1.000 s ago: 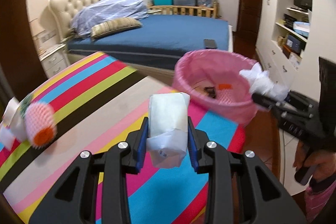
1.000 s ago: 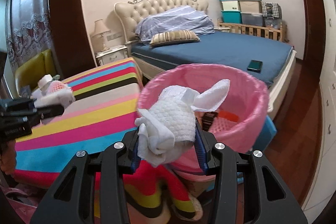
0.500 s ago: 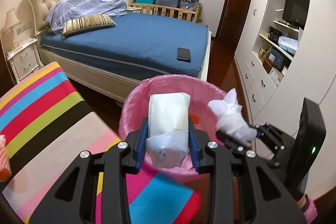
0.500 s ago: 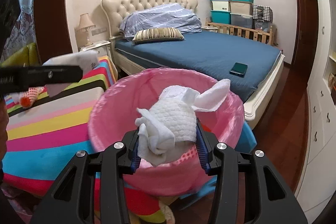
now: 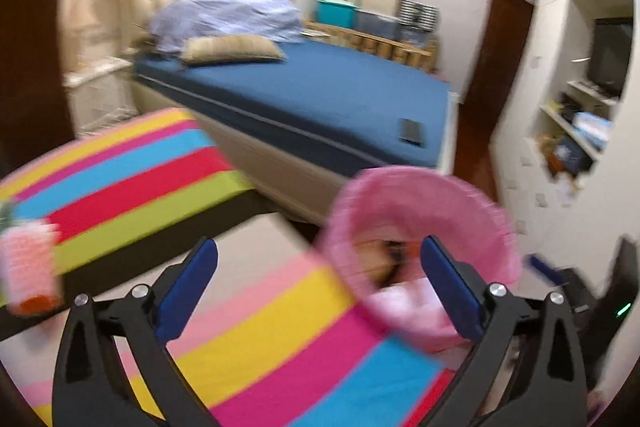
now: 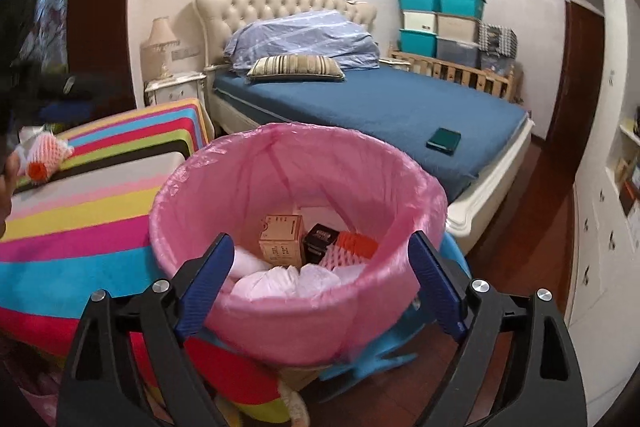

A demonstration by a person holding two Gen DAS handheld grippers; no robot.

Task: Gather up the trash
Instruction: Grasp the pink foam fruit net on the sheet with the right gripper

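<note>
The left hand-held gripper point(image 5: 318, 261) is spreading its jaws, nothing between them; past its blue pads lies the striped counter point(image 5: 256, 311), and the pink-lined bin point(image 5: 416, 195) sits at about 2 o'clock from that gripper, blurred. At 9 o'clock in the left view a foam fruit net point(image 5: 28, 267) with an orange end rests on the counter edge.

The right hand-held gripper point(image 6: 322, 269) is also opening, empty, its pads standing to either side of the bin's near rim without touching it. Seen from the right wrist, the bin point(image 6: 280, 311) fills the centre, just beside the counter at its 9 o'clock. Inside lie the collected trash: a tan carton point(image 6: 280, 239) upright at the middle, a small black box point(image 6: 320, 245) at its 3 o'clock, an orange-and-pink foam net point(image 6: 352, 247) further right, and white crumpled tissue point(image 6: 288, 279) at 6 o'clock against the near wall. A white packet point(image 6: 244, 261) lies at 8 o'clock.

Beyond the bin, at 12 o'clock, is a bed point(image 6: 380, 103) with a phone point(image 6: 443, 141) on it.
</note>
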